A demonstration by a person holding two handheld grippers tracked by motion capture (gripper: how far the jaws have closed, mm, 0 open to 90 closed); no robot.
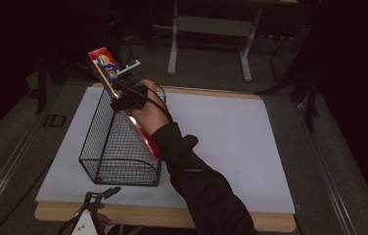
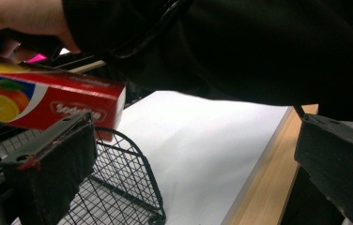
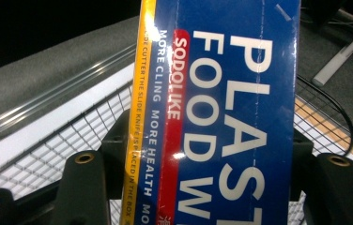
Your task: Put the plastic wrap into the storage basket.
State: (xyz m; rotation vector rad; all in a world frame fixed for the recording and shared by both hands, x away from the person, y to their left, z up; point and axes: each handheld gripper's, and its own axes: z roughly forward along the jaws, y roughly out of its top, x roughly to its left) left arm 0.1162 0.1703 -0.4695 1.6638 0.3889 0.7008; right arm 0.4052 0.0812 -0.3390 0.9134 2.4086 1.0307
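A long red and blue plastic-wrap box slants over a black wire basket, its lower end down by the basket's near right side. My right gripper is shut on the box near its middle, above the basket's far end. In the right gripper view the blue face of the box stands between the two jaws. The left gripper view shows the box's red end above the basket rim. My left gripper rests open at the table's front edge, holding nothing.
The basket stands on a white sheet covering a wooden table. The person's dark sleeve crosses the middle front of the table. A metal stand sits on the floor beyond the table.
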